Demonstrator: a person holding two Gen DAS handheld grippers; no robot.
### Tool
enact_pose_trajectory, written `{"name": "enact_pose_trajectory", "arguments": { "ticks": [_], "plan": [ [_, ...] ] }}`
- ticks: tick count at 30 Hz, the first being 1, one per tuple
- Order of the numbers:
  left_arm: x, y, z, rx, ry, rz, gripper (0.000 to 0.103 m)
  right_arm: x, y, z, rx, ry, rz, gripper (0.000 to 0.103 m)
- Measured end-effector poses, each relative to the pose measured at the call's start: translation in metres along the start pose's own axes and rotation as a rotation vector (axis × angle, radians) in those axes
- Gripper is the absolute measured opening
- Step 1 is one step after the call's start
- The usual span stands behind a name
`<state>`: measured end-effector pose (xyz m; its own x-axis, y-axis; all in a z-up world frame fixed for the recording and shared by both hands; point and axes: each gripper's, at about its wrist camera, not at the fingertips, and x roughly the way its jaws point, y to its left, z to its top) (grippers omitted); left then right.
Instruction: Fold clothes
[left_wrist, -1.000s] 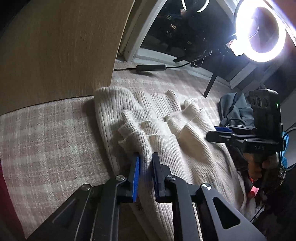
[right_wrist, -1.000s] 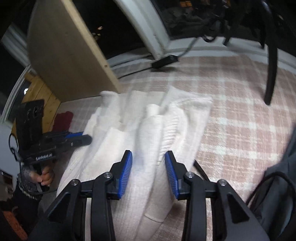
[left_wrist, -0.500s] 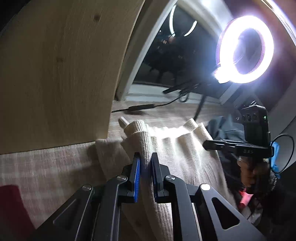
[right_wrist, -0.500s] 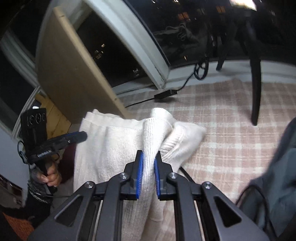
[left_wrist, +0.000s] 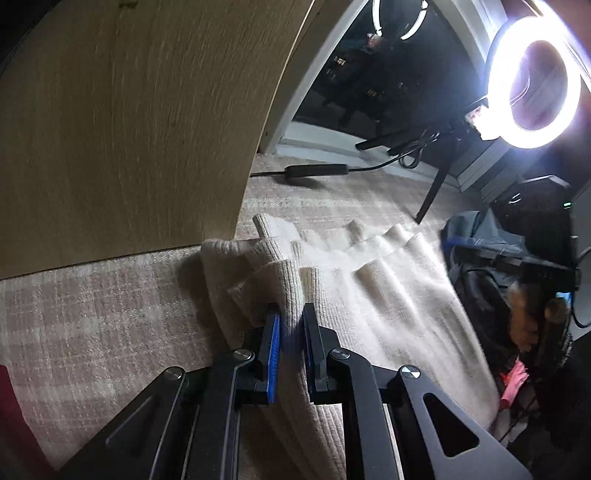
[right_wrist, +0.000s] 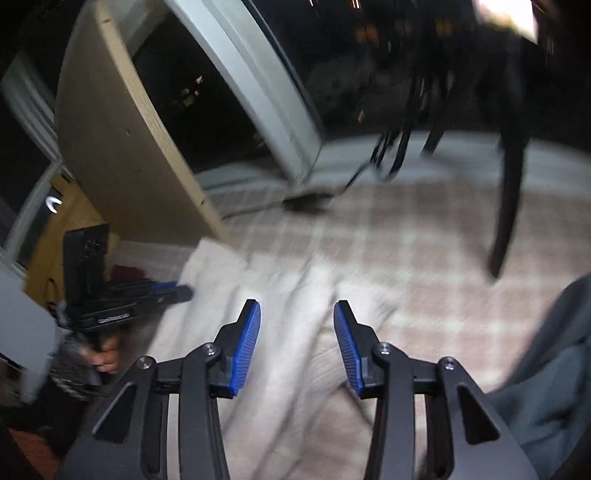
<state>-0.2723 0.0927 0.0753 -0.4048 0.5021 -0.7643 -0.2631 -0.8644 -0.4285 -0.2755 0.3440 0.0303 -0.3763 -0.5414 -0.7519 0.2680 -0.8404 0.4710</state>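
The left claw (left_wrist: 291, 325) is clamped on a raised fold of the cream ribbed sweater (left_wrist: 369, 295), the knit bunched up between its two blue-lined fingers (left_wrist: 274, 343). The right claw (right_wrist: 297, 332) stands with its jaws wide apart, nothing between them, hovering over the same sweater (right_wrist: 280, 332), which looks blurred in that view.

The sweater lies on a pink-and-cream checked blanket (left_wrist: 110, 325). From the left wrist view it spreads from the pinched fold toward the right, rippled into soft ridges along its far edge, with one ribbed cuff or hem poking up at the far left corner near a tall wooden panel (left_wrist: 129, 122). A grey-blue garment (left_wrist: 480, 236) sits just beyond the sweater's right edge; the same grey-blue cloth (right_wrist: 554, 369) fills the lower right of the right wrist view.

Behind the blanket a dark window (left_wrist: 369, 74) with a pale frame runs across, and a black cable with an inline box (left_wrist: 317, 170) lies along its sill. A glowing ring light (left_wrist: 533, 81) on a black stand shines at the upper right. In the right wrist view a hand (right_wrist: 105, 354) grips the handle of the left claw at the far left, beside the sweater's edge.
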Motion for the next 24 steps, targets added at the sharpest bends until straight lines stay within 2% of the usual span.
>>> {"name": "enact_pose_trajectory", "arguments": {
  "ticks": [4,6,7,10,11,12,14,17,19,20,24],
  "plan": [
    [0.000,-0.001,-0.002,0.004,0.007,0.001,0.010,0.013,0.004,-0.030,0.018,0.081,0.012,0.041],
    [-0.001,-0.002,-0.003,-0.004,0.011,-0.006,0.010,0.013,0.004,-0.043,0.028,0.078,0.031,0.029],
    [0.000,-0.006,-0.006,0.010,0.018,0.001,0.010,0.012,0.005,-0.048,0.036,0.069,0.050,0.021],
    [0.001,-0.017,-0.012,0.053,0.038,0.021,0.011,0.014,0.005,-0.057,0.062,0.085,0.174,0.019],
    [0.002,-0.021,-0.014,0.068,0.044,0.028,0.011,0.017,0.006,-0.059,0.045,0.111,0.179,0.019],
    [0.002,-0.024,-0.016,0.082,0.051,0.035,0.011,0.019,0.006,-0.060,0.024,0.128,0.148,0.020],
    [0.005,-0.027,-0.018,0.087,0.060,0.039,0.011,0.018,-0.002,-0.054,0.035,0.123,0.084,0.028],
    [-0.001,-0.024,-0.016,0.066,0.044,0.023,0.011,0.002,-0.013,-0.038,0.081,0.056,0.048,0.030],
    [-0.002,-0.025,-0.015,0.080,0.044,0.028,0.011,-0.014,-0.007,-0.028,0.024,-0.011,0.014,0.031],
    [-0.002,-0.026,-0.015,0.084,0.047,0.030,0.011,-0.019,-0.004,-0.023,-0.018,-0.029,0.006,0.037],
    [0.002,-0.024,-0.015,0.078,0.054,0.026,0.011,-0.008,0.002,-0.005,-0.121,0.000,-0.015,0.038]
  ]
}}
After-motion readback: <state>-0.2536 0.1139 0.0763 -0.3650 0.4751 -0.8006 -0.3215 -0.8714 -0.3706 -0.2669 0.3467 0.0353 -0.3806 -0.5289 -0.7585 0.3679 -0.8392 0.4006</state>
